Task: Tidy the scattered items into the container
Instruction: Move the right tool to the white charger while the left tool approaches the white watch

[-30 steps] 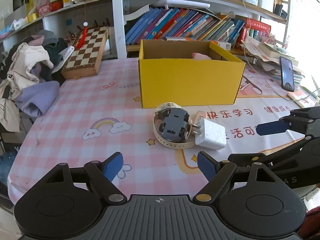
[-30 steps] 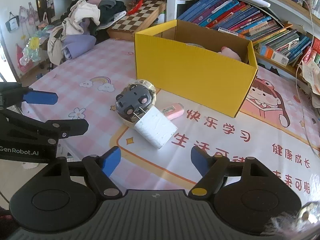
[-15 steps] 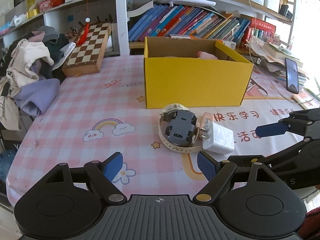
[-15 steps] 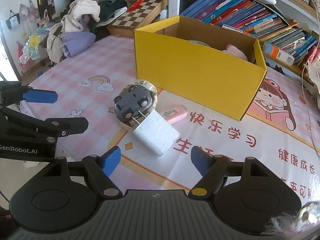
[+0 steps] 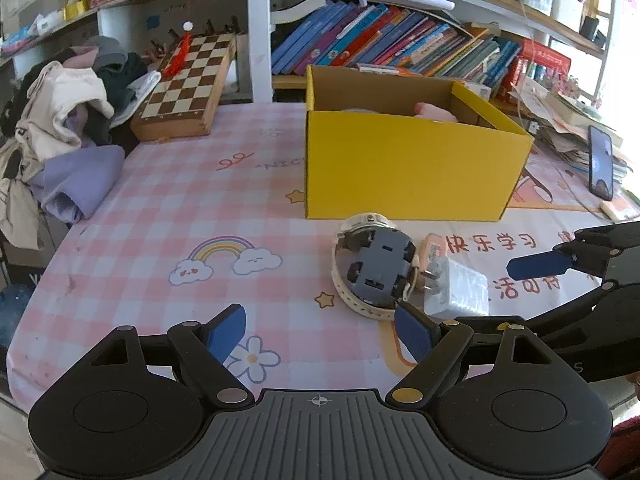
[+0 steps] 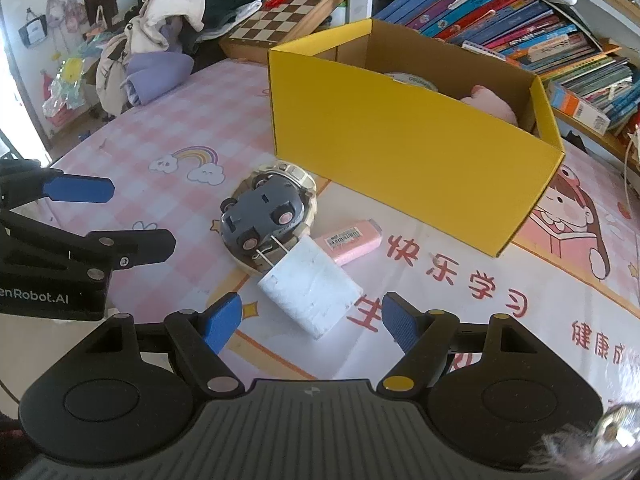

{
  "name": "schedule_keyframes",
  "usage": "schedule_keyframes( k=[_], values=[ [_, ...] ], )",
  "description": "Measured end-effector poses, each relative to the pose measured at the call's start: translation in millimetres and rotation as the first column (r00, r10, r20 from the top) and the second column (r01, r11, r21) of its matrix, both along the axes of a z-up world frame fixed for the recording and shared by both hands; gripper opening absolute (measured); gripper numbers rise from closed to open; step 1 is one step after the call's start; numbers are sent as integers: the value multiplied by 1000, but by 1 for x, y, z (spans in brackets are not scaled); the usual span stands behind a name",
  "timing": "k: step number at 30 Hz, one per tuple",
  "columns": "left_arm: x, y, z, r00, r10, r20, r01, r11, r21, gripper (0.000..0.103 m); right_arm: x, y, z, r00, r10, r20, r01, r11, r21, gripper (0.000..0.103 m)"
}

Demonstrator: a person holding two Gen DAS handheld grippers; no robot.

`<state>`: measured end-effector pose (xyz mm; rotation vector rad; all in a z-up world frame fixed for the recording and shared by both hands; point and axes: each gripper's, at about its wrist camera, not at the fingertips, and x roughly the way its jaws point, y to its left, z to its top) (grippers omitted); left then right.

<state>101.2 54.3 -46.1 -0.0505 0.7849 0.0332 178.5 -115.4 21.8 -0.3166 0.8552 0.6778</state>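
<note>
A grey toy car (image 5: 381,267) (image 6: 261,216) lies upside down inside a cream tape ring (image 5: 347,292) (image 6: 301,178), in front of the yellow box (image 5: 408,172) (image 6: 400,148). A white plug charger (image 5: 458,290) (image 6: 312,288) leans against the car, with a pink eraser (image 5: 433,245) (image 6: 352,240) beside it. My left gripper (image 5: 320,330) is open, just short of the car, its right fingertip near the ring. My right gripper (image 6: 310,320) is open with the charger's near end between its fingertips, untouched. Inside the box lie a pink soft thing (image 6: 490,102) and a tape roll (image 6: 412,80).
A chessboard (image 5: 188,84) and a heap of clothes (image 5: 64,120) sit at the table's far left. Bookshelves (image 5: 400,44) run behind the box. A phone (image 5: 601,168) leans on stacked papers at the right. Pink checked cloth (image 5: 160,240) covers the table.
Both grippers have crept forward toward the pile, so the car and charger look larger and nearer. The charger now lies between the right fingertips. Jaws unchanged.
</note>
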Motion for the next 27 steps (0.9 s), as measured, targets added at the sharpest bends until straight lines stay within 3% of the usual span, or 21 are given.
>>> schedule_keyframes(
  k=[21, 27],
  values=[
    [15, 6, -6, 998, 55, -33, -55, 998, 3, 84, 25, 16, -11, 996, 78, -48, -79, 997, -19, 73],
    [17, 6, -7, 998, 54, -39, -53, 999, 7, 84, 28, 17, -16, 995, 81, -61, -83, 996, -32, 64]
  ],
)
